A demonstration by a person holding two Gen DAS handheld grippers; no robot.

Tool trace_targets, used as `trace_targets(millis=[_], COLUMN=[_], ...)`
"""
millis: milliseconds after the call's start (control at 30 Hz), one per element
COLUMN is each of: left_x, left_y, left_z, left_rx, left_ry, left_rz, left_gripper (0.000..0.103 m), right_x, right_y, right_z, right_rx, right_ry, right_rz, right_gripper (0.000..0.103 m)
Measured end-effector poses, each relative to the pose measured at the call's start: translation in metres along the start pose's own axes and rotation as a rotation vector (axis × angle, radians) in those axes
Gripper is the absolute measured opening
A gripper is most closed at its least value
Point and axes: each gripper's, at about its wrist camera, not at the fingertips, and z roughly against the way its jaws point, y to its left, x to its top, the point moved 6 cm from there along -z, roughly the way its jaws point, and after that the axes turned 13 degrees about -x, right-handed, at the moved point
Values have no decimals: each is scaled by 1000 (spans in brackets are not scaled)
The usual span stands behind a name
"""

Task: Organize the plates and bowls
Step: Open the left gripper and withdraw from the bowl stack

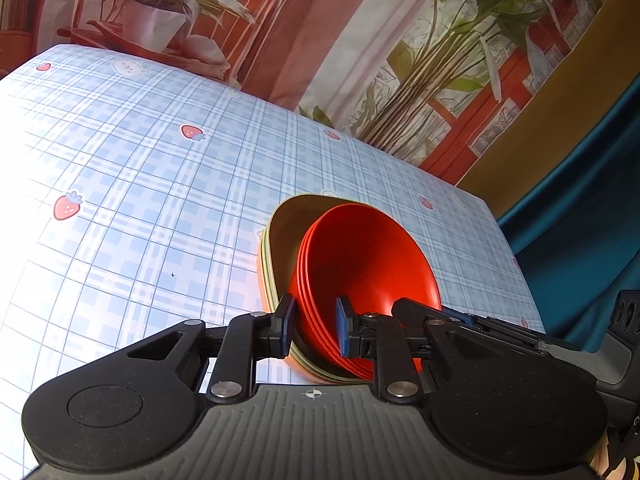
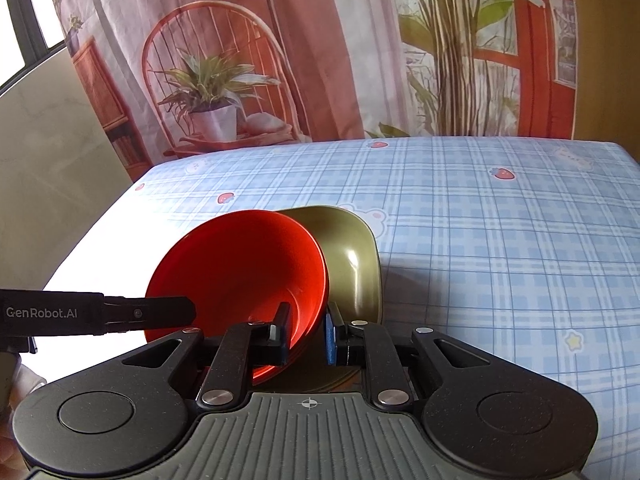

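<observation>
Two grippers, the left gripper (image 1: 314,326) and the right gripper (image 2: 306,334), pinch the stacked red bowls (image 1: 360,264) nested in olive plates (image 1: 286,232) at lower centre, where we see only the checked tablecloth (image 1: 140,200) around and a printed backdrop (image 2: 280,48) behind.

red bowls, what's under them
The stacked red bowls sit nested in a stack of olive green square plates, tilted up off the plaid tablecloth. The plates' centres and the cloth beneath are hidden.
</observation>
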Motion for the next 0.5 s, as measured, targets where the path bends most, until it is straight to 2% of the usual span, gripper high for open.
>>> trace_targets(millis=[267,300,333,400,467,500], left_x=[0,0,1,6,10,12], left_y=[0,0,-2,-5,-9,-12], left_z=[1,1,3,8,14,16], left_rx=[2,9,14,19,27,37], left_ry=[-2,-3,-9,-36,-59,-62], left_rz=[-6,-12,-18,-25,-39,-50], left_gripper=[24,28,41,58,62,63], right_x=[-1,-1,0,3,6,8], right_y=[1,1,1,1,-1,-2], right_z=[0,1,3,7,11,14], right_rx=[-5,0,4,-5,-12,-20], right_ry=[-2,-4,-10,-27,-38,-44], right_rz=[3,0,-4,-1,-2,-6], right_gripper=[17,19,22,23,28,34])
